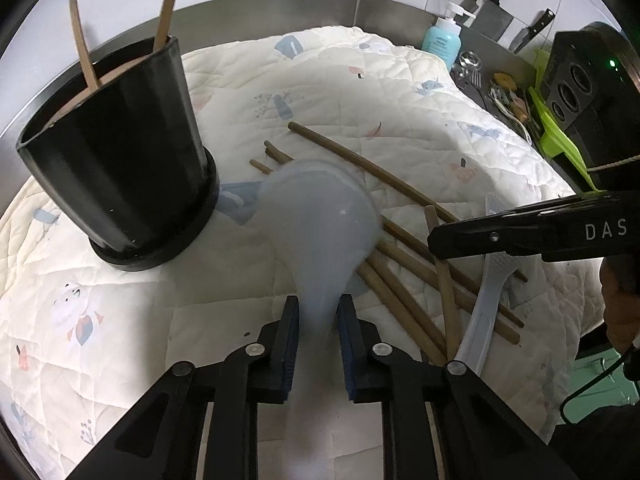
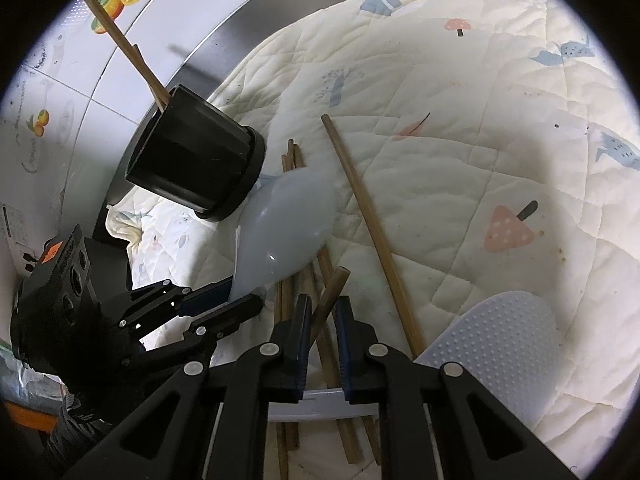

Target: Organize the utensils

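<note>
Blue-padded fingers of the left gripper [image 1: 318, 336] clamp the handle of a translucent pale ladle [image 1: 320, 220], its long axis running toward 12 o'clock, bowl blurred above scattered brown chopsticks [image 1: 404, 264]. At 10 o'clock stands the black holder [image 1: 120, 176], two sticks inside. The right gripper [image 2: 323, 322] grips one chopstick [image 2: 328, 300], angled toward 1 o'clock; its lower end is hidden. A dimpled rice paddle [image 2: 488, 340] lies at 3 o'clock on the quilt [image 2: 480, 140].

Both wrist views close, angled down, sharing quilt [image 1: 360, 92] and black holder [image 2: 192, 164]
</note>
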The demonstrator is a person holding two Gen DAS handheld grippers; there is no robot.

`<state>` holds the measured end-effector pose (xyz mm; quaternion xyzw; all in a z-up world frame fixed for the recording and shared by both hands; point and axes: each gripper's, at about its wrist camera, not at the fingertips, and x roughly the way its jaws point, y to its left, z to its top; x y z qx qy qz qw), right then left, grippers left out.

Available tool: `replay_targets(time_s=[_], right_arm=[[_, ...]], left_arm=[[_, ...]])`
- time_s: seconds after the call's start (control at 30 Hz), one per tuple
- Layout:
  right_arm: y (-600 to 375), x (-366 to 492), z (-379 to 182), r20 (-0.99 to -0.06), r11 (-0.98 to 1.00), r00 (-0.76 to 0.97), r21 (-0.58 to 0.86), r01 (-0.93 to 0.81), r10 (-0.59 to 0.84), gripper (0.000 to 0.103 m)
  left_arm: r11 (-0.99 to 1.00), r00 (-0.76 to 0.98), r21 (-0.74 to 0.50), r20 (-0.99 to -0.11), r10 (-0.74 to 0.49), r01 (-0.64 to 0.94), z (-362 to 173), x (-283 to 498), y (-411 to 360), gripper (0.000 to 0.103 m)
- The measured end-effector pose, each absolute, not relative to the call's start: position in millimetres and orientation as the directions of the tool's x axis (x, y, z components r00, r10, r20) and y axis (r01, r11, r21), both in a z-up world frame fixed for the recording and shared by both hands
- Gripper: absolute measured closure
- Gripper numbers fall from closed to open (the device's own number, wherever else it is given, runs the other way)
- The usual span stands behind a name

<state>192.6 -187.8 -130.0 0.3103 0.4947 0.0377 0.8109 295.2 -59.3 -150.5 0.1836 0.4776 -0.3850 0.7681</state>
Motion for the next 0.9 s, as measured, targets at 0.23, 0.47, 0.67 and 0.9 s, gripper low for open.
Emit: replay_targets(time_s=[0.23, 0.47, 0.67, 0.9], right_arm=[[-189, 189, -120, -0.751, 0.806, 0.54, 0.555, 0.206, 0.379, 0.089], [-190, 192, -113, -0.749, 0.819, 0.552, 0.541, 0.19, 0.367, 0.089], [-193, 192, -99, -0.733, 0.832, 0.583, 0.53, 0.164, 0.351, 0.09], [-196, 193, -90, -0.719, 0.835, 0.603, 0.529, 0.154, 0.344, 0.091]], left_arm=[[0.658, 0.28, -0.113, -0.842, -0.462, 0.745, -137, 289, -48, 0.084], [0.67, 0.276, -0.122, -0.846, -0.456, 0.733, -136, 288, -46, 0.084], [0.679, 0.291, -0.137, -0.83, -0.476, 0.721, -129, 287, -40, 0.084], [0.683, 0.299, -0.133, -0.827, -0.476, 0.719, -123, 286, -35, 0.085]])
